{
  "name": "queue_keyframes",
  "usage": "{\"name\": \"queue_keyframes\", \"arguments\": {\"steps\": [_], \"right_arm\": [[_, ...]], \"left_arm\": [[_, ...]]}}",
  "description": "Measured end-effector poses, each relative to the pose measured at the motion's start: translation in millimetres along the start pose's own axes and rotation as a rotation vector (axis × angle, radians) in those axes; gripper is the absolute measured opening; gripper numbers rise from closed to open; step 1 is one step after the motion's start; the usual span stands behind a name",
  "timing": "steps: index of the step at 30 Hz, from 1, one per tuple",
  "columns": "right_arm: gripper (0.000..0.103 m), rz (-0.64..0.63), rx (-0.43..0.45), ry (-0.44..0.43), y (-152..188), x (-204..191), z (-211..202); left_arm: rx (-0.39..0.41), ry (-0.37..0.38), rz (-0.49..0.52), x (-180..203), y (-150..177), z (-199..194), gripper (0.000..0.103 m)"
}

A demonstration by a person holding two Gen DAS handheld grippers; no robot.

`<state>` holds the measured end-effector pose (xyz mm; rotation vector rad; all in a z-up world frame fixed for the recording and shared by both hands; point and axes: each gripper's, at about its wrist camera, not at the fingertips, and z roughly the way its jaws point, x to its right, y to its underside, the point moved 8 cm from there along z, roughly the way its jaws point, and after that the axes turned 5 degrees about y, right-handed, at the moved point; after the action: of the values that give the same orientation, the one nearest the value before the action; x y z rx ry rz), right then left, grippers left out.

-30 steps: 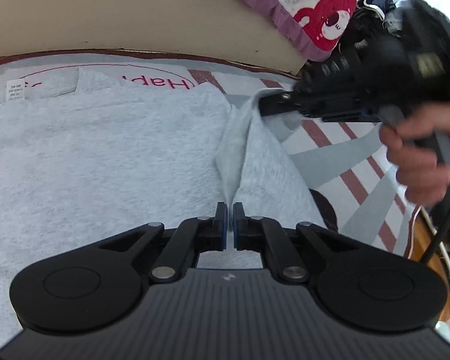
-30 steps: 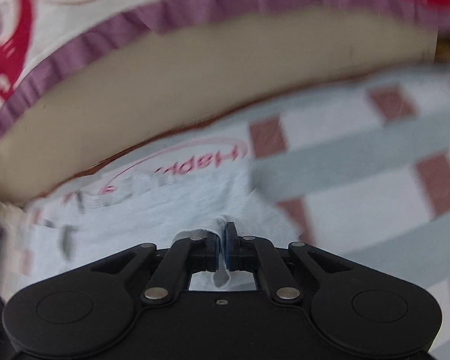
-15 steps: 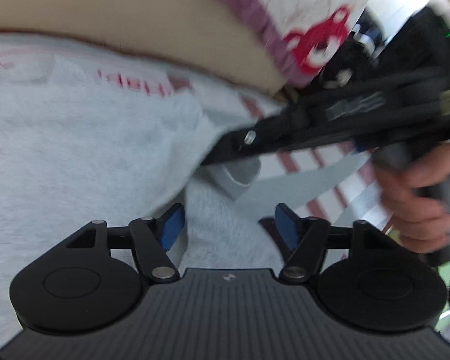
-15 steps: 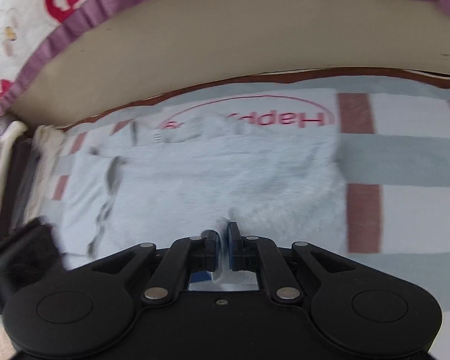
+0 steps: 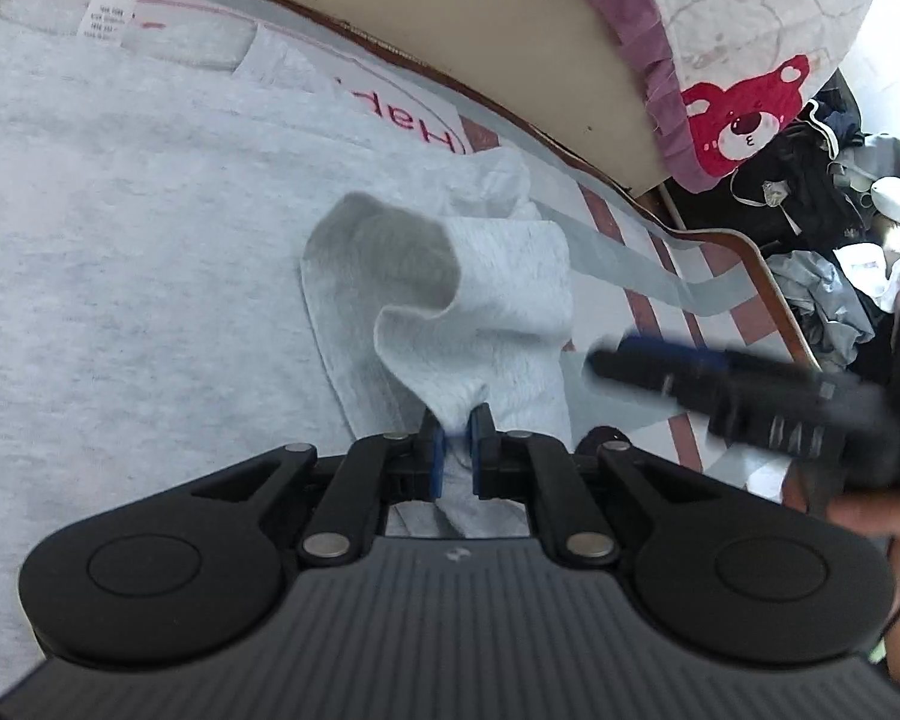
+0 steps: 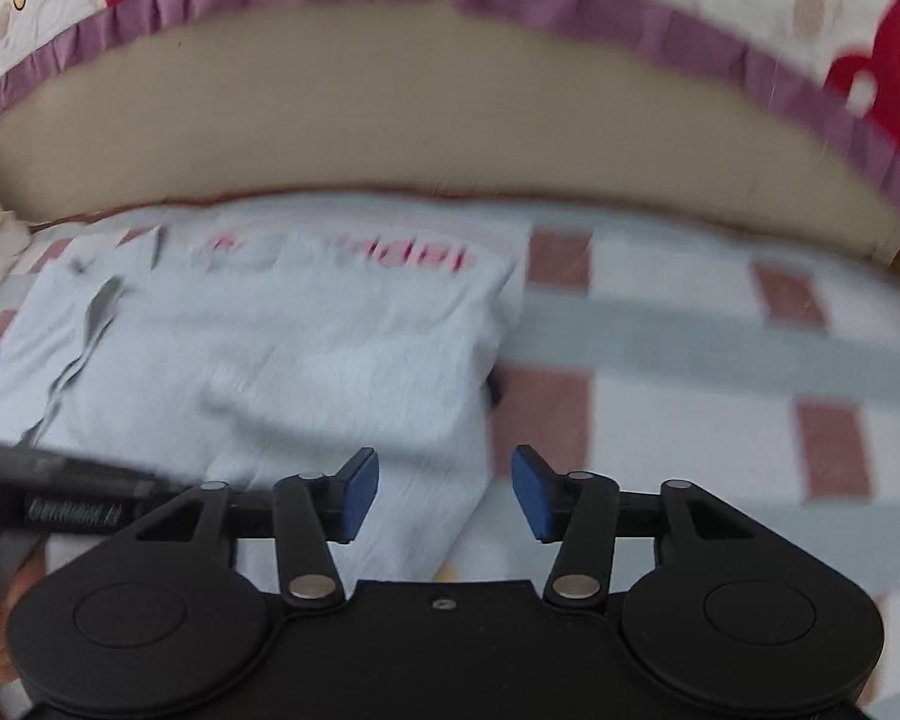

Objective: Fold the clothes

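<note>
So the grey shirt (image 5: 150, 276) is spread flat on the striped mat (image 5: 648, 264), filling most of the left half of the left wrist view, collar tag up in the upper left. Its sleeve (image 5: 480, 312) is bunched into a loose loop right in the middle of the frame, and the left gripper (image 5: 456, 450) has its pads pinched on a ridge of that sleeve fabric at lower center. The right gripper (image 6: 444, 492) is spread wide with nothing between the pads, hovering over the shirt's right edge at lower center of its own view, which is pretty blurry.

My read is this is the sleeve-fold step: getting that sleeve across onto the body of the shirt.

Tips for doing it well:
- Carry the pinched bit toward the left of the frame, low over the shirt, so the loop unrolls instead of flopping.
- Keep the fold line running straight down from the shoulder, parallel to the side edge.
- Use the free right gripper to pin the shoulder area, otherwise I'd guess the whole shirt drags along on the mat.
- Let go only once the sleeve lies flat.
</note>
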<state>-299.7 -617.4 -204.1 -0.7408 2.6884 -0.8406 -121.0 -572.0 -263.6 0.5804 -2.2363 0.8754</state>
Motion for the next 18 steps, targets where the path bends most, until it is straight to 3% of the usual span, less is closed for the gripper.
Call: {"name": "queue_keyframes", "arguments": {"steps": [4, 6, 8, 9, 11, 13, 17, 18], "right_arm": [[0.057, 0.051, -0.025, -0.086, 30.8, -13.4, -8.9], [0.057, 0.075, -0.037, -0.127, 46.4, -20.1, -14.1], [0.057, 0.074, -0.041, -0.149, 65.5, -26.4, -25.1], [0.058, 0.078, -0.037, -0.156, 74.1, -27.8, -30.4], [0.060, 0.082, -0.019, -0.147, 89.6, -29.8, -39.8], [0.060, 0.046, 0.000, -0.072, 101.4, -30.6, -44.3], [0.059, -0.064, 0.064, 0.053, 103.4, -33.4, -39.9], [0.058, -0.059, 0.078, 0.055, 98.8, -32.6, -35.8]], "left_arm": [[0.130, -0.081, -0.006, -7.8, -12.0, -24.1, 0.007], [0.199, -0.201, 0.055, -9.4, -17.7, -42.2, 0.006], [0.241, -0.235, 0.122, -4.0, -19.7, -59.0, 0.007], [0.250, -0.236, 0.145, -2.0, -19.9, -65.8, 0.013], [0.163, -0.116, 0.111, -2.9, -12.8, -65.8, 0.024], [0.093, -0.050, 0.135, 0.0, -1.7, -60.4, 0.024], [-0.008, -0.078, 0.362, 21.7, 22.8, -30.6, 0.028], [-0.022, -0.079, 0.410, 27.3, 28.8, -22.9, 0.034]]}}
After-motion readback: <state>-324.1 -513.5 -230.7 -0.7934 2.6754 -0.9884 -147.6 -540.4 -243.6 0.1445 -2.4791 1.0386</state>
